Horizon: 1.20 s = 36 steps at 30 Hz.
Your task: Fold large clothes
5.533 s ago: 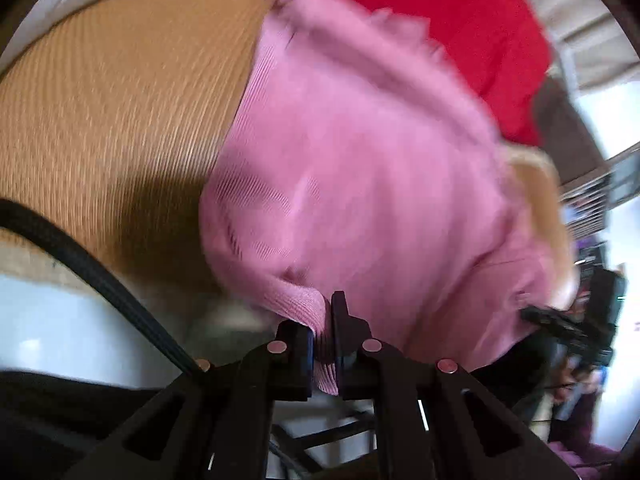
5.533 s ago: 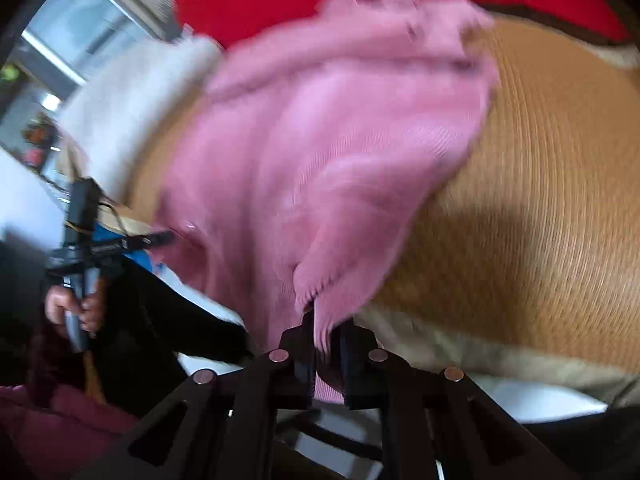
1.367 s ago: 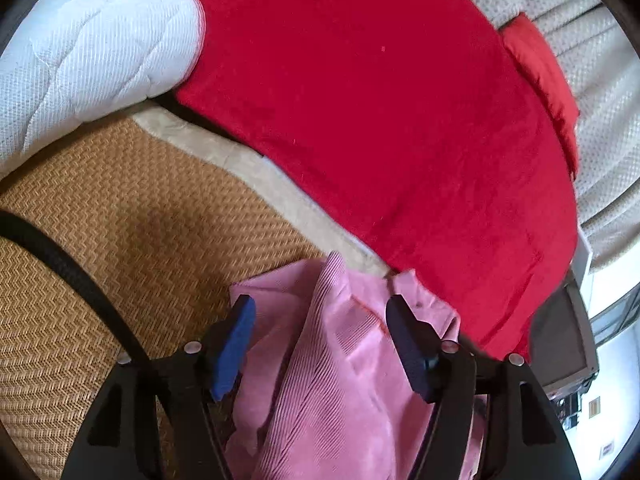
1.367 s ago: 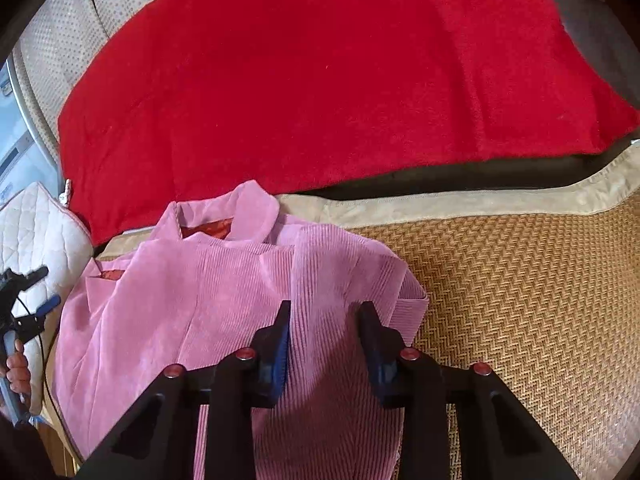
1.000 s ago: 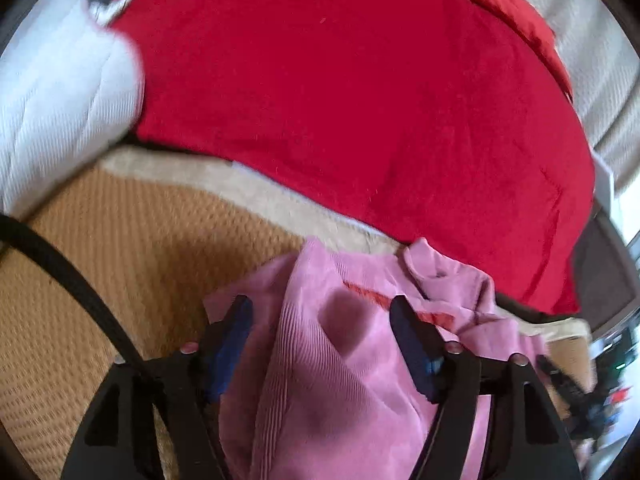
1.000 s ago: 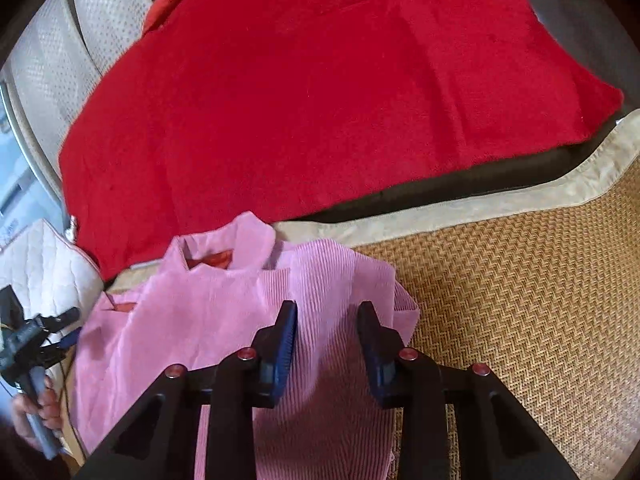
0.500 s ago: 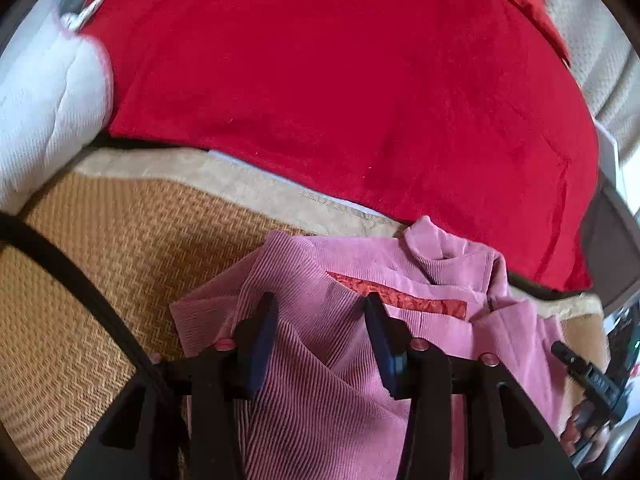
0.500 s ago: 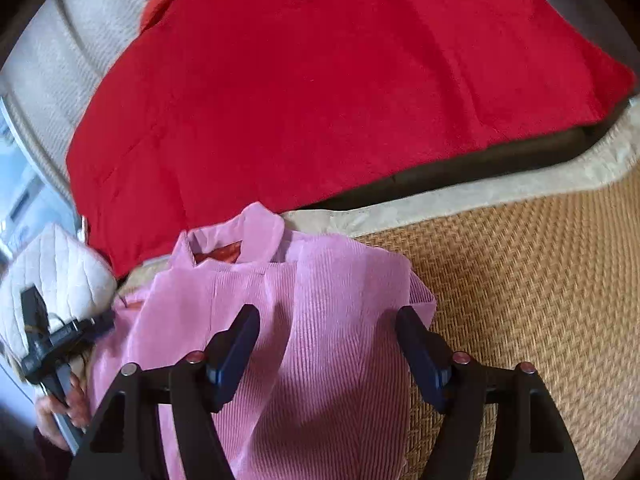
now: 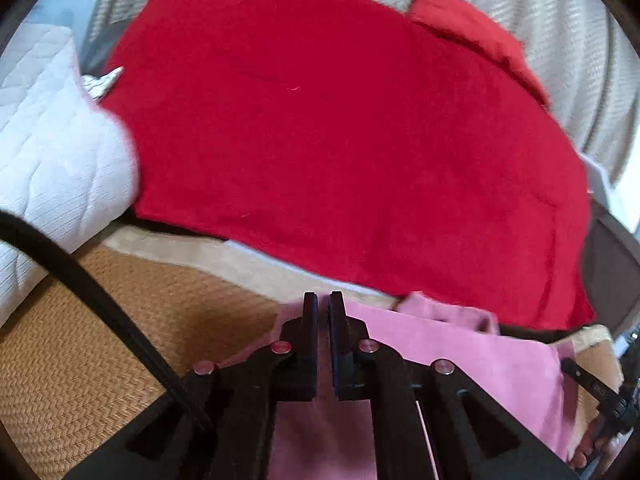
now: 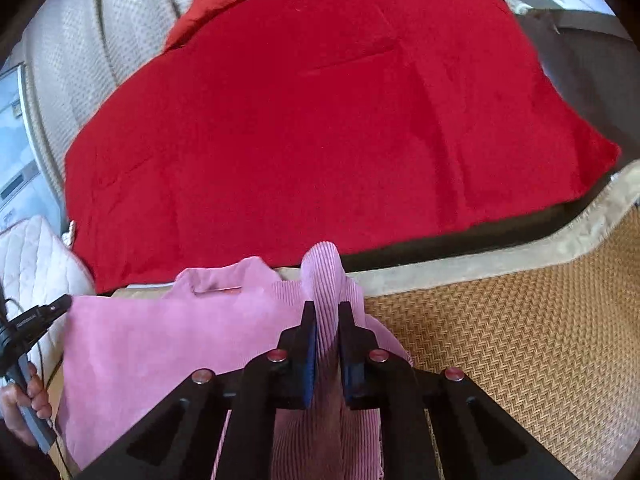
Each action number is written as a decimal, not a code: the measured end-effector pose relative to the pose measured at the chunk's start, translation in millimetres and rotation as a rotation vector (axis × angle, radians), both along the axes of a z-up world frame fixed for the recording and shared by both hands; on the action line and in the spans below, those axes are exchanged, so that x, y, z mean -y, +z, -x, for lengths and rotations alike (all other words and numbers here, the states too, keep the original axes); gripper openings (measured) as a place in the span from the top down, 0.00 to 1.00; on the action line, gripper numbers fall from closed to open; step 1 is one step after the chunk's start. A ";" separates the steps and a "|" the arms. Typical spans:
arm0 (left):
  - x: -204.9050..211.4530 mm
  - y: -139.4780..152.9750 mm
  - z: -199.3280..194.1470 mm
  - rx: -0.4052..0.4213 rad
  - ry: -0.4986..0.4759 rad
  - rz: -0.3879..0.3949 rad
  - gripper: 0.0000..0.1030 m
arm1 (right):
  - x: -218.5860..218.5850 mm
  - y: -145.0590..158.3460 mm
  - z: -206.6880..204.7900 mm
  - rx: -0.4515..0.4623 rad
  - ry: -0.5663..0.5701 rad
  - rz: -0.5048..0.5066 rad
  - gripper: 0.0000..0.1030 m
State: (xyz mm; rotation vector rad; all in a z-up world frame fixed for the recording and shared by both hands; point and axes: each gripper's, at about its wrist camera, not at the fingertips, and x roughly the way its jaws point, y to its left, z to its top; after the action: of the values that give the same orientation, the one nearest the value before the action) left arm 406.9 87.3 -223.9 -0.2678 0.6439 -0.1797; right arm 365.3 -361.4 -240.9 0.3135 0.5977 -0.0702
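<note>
Right now I have the pink corduroy shirt lying on the woven straw mat, close to the mat's far edge, with its collar pointing toward that edge. My right gripper is pinching a raised ridge of the shirt's ribbed cloth at the shoulder nearest the bare mat, and the fabric bulges up past the fingertips. My left gripper has its fingers nearly pressed together at the other shoulder, over the shirt; I think cloth sits in the narrow gap, but the blur keeps me from being sure. Between the two grippers the shirt looks flat and stretched. Beyond the mat's pale border a red blanket covers most of the surface behind, with a red pillow at its far side. A white quilted cushion lies off the mat's left edge.
</note>
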 end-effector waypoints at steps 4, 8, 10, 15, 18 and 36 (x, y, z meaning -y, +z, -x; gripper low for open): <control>-13.5 -31.9 -20.9 -0.169 0.037 0.078 0.93 | 13.4 -35.7 -21.6 -0.152 0.001 -0.087 0.88; -18.1 -26.4 -17.5 -0.176 0.061 0.105 0.73 | 26.7 -38.9 -21.3 -0.171 0.005 -0.192 0.76; -17.4 -10.7 -9.7 -0.133 0.045 0.106 0.62 | 32.5 -32.7 -16.1 -0.154 0.000 -0.223 0.66; 5.7 17.9 13.9 -0.058 -0.017 0.016 0.44 | 48.5 -6.4 12.2 0.000 -0.052 -0.261 0.22; 26.4 21.4 22.0 -0.085 -0.069 -0.043 0.39 | 38.1 8.4 24.6 0.029 0.002 -0.200 0.40; 23.1 -50.5 1.1 -0.310 -0.025 -0.255 0.30 | -9.2 -47.9 -15.6 -0.252 0.099 -0.092 0.67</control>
State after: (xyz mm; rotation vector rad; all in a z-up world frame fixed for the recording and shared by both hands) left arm 405.7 64.2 -274.4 -0.0403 0.9686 -0.0788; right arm 380.8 -352.2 -288.8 0.3672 0.8667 0.0134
